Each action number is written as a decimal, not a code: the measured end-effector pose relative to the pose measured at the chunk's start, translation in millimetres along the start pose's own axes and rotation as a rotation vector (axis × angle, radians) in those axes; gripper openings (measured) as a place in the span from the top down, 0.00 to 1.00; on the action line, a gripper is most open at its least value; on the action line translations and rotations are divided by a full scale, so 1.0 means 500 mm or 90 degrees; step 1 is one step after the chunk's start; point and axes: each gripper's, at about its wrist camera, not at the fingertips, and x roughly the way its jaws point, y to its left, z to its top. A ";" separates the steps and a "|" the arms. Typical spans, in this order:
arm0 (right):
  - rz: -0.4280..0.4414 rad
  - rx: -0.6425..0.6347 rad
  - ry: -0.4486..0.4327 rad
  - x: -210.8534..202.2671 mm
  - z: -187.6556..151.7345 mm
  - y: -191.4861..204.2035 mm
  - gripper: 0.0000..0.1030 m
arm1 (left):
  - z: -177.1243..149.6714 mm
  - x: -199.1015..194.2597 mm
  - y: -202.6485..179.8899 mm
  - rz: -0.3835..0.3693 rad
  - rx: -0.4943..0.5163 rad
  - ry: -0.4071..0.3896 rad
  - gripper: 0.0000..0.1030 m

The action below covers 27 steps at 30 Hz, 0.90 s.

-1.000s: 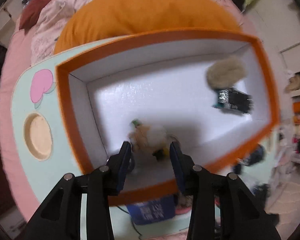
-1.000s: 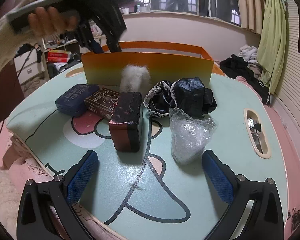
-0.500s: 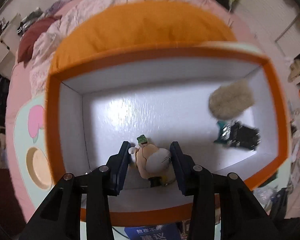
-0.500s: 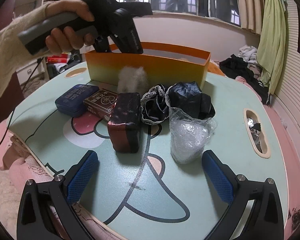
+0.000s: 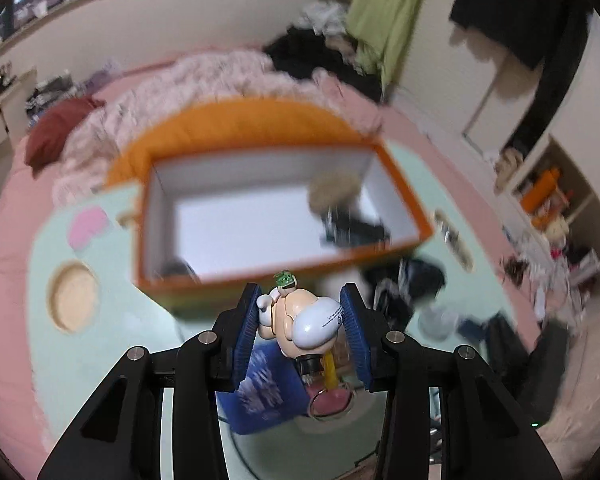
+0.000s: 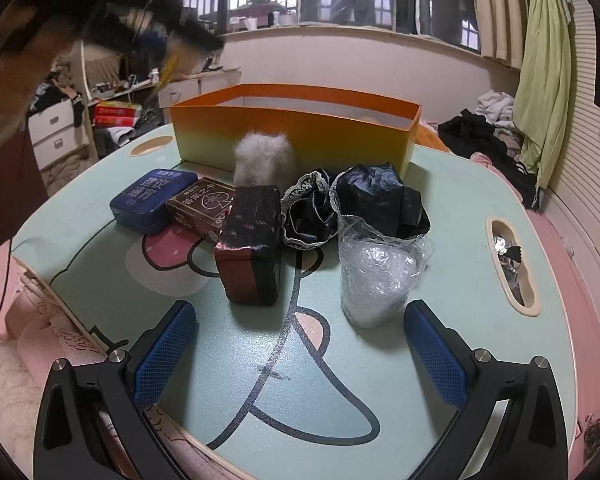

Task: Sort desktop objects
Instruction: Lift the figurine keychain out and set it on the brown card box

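The left gripper (image 5: 300, 330), jaws narrowly closed on a small figurine keychain (image 5: 300, 326), hangs before the orange box (image 5: 404, 196), whose opening lies toward twelve o'clock.

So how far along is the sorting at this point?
Early on. The orange box already holds a beige fluffy ball and a dark item beside it. In hand: the left claw is shut on a small figurine keychain, outside the box's near wall. Left on the table: blue tin, card box, red-black tin, white pompom, dark cloth, clear bag.
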 end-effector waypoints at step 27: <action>-0.001 -0.001 -0.002 -0.001 -0.003 -0.001 0.00 | -0.237 0.061 0.013 0.147 0.014 -0.151 0.00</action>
